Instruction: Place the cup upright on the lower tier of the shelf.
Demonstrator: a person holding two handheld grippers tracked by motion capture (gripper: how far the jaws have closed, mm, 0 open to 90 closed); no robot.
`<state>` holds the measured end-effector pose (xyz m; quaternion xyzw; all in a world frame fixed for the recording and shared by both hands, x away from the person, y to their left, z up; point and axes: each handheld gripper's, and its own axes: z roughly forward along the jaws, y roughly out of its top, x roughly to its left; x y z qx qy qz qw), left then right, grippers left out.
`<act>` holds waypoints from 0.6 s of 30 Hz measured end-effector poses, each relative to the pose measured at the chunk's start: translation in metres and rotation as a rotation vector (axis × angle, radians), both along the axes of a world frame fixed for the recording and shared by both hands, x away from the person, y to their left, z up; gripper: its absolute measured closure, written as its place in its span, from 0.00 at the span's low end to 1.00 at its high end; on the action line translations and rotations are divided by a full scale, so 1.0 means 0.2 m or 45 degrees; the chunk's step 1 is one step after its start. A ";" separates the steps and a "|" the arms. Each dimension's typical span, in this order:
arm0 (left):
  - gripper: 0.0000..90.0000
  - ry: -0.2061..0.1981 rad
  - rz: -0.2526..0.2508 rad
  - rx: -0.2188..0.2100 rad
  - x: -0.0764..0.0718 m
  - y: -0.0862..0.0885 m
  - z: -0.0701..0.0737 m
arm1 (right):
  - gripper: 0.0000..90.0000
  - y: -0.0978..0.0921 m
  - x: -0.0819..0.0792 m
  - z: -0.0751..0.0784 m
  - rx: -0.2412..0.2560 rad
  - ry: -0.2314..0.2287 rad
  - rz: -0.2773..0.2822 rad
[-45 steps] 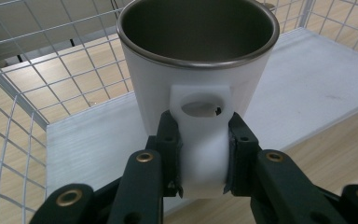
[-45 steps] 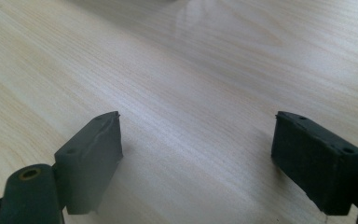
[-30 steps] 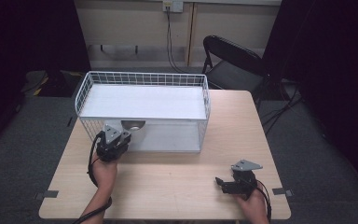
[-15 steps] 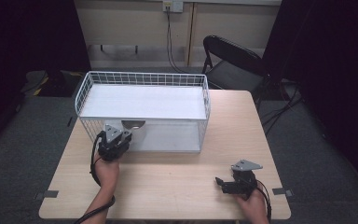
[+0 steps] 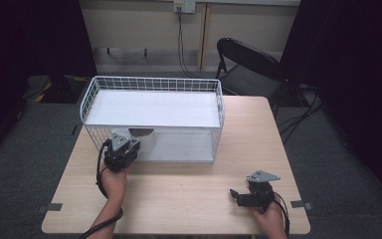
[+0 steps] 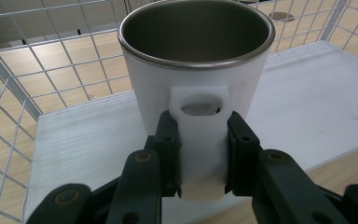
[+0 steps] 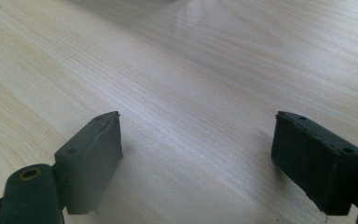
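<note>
A white mug (image 6: pixel 198 70) with a steel inside stands upright on the lower white shelf of a white wire rack (image 5: pixel 151 84). My left gripper (image 6: pixel 200 158) is shut on the mug's flat white handle, jaws on either side of it. From above, that left gripper (image 5: pixel 121 152) sits at the rack's front left, and the mug (image 5: pixel 144 137) shows behind the wire. Low over the bare wood at the table's front right, my right gripper (image 5: pixel 236 195) stands open; its right gripper view has the right gripper (image 7: pixel 196 158) wide apart over wood grain.
The rack has a white top shelf (image 5: pixel 149 107) and fills the back half of the wooden table (image 5: pixel 179 194). A black folding chair (image 5: pixel 246 64) stands behind the table's far right. Tape marks (image 5: pixel 53 206) sit near the front corners.
The left gripper with the mug has shifted slightly forward into the rack's front left. The right gripper has stayed where it was.
</note>
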<state>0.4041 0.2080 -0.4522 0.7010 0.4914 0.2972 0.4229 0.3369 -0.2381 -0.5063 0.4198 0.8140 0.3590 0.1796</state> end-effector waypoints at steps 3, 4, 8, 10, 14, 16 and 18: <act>0.77 0.011 -0.018 0.063 0.00 0.01 0.01 | 0.17 0.00 0.00 0.00 0.000 0.000 0.000; 0.75 0.010 -0.014 0.055 0.00 0.01 0.01 | 0.17 0.00 0.00 0.00 0.000 0.000 0.000; 0.60 0.026 -0.006 0.063 0.01 0.02 0.01 | 0.17 0.00 0.00 0.00 0.000 0.000 0.000; 0.53 0.034 -0.008 0.067 0.01 0.01 0.01 | 0.17 0.00 0.00 0.00 0.000 0.000 0.000; 0.43 0.032 0.013 0.024 0.00 0.01 0.01 | 0.17 0.00 0.00 0.00 0.000 0.000 0.000; 0.40 0.042 -0.007 0.055 -0.01 0.02 0.01 | 0.17 0.00 0.00 0.00 0.000 0.000 0.000; 0.36 0.059 -0.023 0.079 -0.01 0.03 0.02 | 0.17 0.00 0.00 0.00 0.000 0.000 0.000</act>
